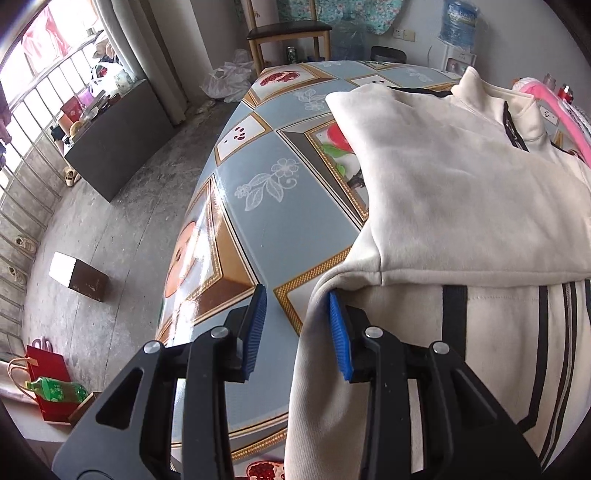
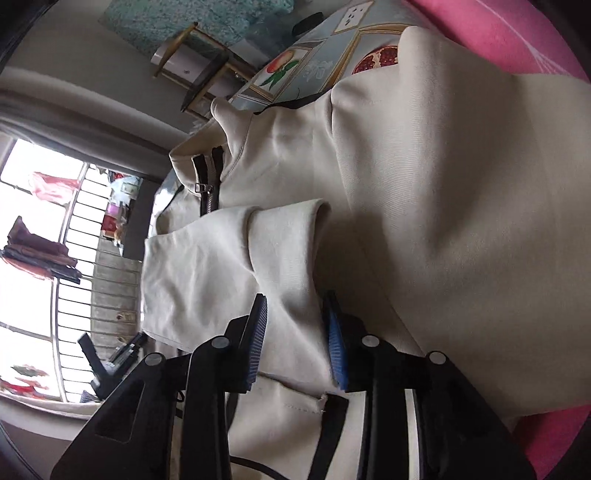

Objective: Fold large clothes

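Note:
A cream zip-up jacket [image 1: 461, 184] with black stripes lies on the patterned table [image 1: 258, 221], one sleeve folded across its chest. My left gripper [image 1: 297, 328] hovers at the jacket's left side edge. Its jaws are open: the right pad [image 1: 338, 332] is by the cloth and the left pad [image 1: 255, 328] is over bare table. In the right wrist view the jacket [image 2: 443, 184] fills the frame, its zipper [image 2: 210, 184] at the collar. My right gripper [image 2: 295, 336] stands open over the folded sleeve [image 2: 229, 258], with cream cloth showing between the pads and no squeeze on it.
A pink garment [image 1: 565, 110] lies at the table's far right, beside the jacket. The table's left edge drops to a concrete floor with a brown box [image 1: 83, 277], a red bag [image 1: 51, 387] and a dark cabinet [image 1: 118, 140]. A wooden chair [image 1: 288, 33] stands beyond the table.

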Motion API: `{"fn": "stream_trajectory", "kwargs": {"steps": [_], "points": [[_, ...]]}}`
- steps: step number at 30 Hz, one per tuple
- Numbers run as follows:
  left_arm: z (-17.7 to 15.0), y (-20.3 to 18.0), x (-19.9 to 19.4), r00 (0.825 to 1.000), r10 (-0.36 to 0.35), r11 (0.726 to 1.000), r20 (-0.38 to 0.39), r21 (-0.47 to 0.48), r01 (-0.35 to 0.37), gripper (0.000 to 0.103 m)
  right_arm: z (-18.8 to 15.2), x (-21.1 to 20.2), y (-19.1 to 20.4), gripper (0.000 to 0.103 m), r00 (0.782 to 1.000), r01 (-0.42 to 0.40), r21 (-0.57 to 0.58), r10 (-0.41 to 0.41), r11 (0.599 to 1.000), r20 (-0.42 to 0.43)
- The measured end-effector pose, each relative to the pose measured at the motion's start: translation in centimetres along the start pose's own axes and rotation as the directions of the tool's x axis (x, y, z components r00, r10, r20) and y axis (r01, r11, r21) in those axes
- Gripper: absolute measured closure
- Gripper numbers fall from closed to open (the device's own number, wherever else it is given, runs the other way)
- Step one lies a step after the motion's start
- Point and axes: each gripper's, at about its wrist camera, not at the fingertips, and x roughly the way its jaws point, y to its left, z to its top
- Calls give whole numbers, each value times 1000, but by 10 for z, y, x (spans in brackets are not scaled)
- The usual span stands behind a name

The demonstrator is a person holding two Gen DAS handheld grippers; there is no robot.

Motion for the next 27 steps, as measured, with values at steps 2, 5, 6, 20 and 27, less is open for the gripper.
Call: {"fn": "stream_trajectory", "kwargs": {"steps": [2, 5, 6, 20, 27], "points": [[-2, -1, 0, 1000, 7, 1000, 5, -1, -7, 70, -2, 10, 24, 90, 994, 105, -90, -104, 990, 17], [-4, 0, 0, 1000, 10, 1000, 13, -4, -10, 69, -1, 6, 49, 96, 980, 189, -179, -176, 966, 89], [-4, 0, -1, 1000, 7, 1000, 12, -7, -7, 69, 3, 3, 52, 96, 976, 209, -182, -193, 961, 104], [23, -3, -45, 986, -127, 992, 107, 15, 126, 69, -35, -22, 114, 65, 891, 433, -388, -321, 813, 322], [3, 28, -6, 996, -95, 993, -3, -72, 94, 61, -37, 33, 99, 65, 898, 438, -397, -382, 806, 217]]}}
